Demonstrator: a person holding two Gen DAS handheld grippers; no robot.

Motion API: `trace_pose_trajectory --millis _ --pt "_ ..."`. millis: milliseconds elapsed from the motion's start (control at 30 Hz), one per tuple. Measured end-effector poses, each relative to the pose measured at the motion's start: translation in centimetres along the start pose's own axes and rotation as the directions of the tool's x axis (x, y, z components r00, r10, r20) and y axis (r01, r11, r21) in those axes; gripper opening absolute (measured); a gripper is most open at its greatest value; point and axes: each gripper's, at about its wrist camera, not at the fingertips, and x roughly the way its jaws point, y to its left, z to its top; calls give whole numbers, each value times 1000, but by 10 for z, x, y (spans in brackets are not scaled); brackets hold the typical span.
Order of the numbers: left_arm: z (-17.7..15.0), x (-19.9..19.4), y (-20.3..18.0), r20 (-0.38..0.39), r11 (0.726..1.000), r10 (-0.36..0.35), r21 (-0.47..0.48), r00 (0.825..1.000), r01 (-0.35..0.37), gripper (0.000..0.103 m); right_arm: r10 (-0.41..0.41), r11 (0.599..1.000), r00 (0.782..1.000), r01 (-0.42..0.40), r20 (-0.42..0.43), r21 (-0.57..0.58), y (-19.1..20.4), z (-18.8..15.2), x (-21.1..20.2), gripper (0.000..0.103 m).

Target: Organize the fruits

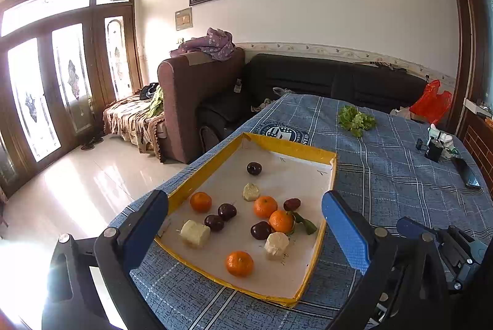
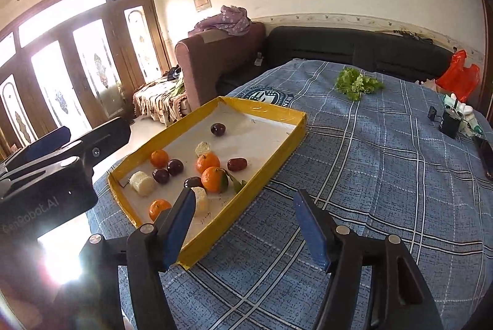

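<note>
Left wrist view: the yellow-rimmed tray (image 1: 295, 148) holds four oranges (image 1: 239, 263), four dark plums (image 1: 254, 168), one reddish date (image 1: 291, 204) and three pale chunks (image 1: 194, 233), all lying ahead of the left gripper (image 1: 246, 228), between its widely spread, empty fingers. From the right wrist, the right gripper (image 2: 243, 225) stands parted and empty over the blue plaid cloth (image 2: 369, 176), with the tray ahead and to its left; its left finger overlaps the near tray corner.

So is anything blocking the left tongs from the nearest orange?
Nothing visible does. The left tongs hang open above the yellow tray, and the nearest mandarin lies clear near the tray's front wall.
</note>
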Motion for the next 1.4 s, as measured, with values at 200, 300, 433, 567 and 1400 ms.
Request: trace_pose_trajectory --millis 200,300,433,567,1400 --pt "-1 1 1 0 1000 -1 -10 1000 1 100 2 1000 1000 -2 -3 -11 4 -1 2 71" --pt "-2 1 1 0 1000 -1 -19 1000 1 100 4 1000 1000 -4 -5 -14 7 0 3 72" --pt "-2 1 2 2 999 0 -32 1000 0 100 7 1000 1000 -7 -3 -18 8 -1 3 72" --pt "-2 2 3 0 1000 -1 -31 1000 1 100 9 1000 1000 -9 -3 -17 8 -1 4 73" --pt "-7 10 4 -21 998 7 -60 1000 -8 100 16 1000 1000 -16 -22 -19 10 -3 11 74"
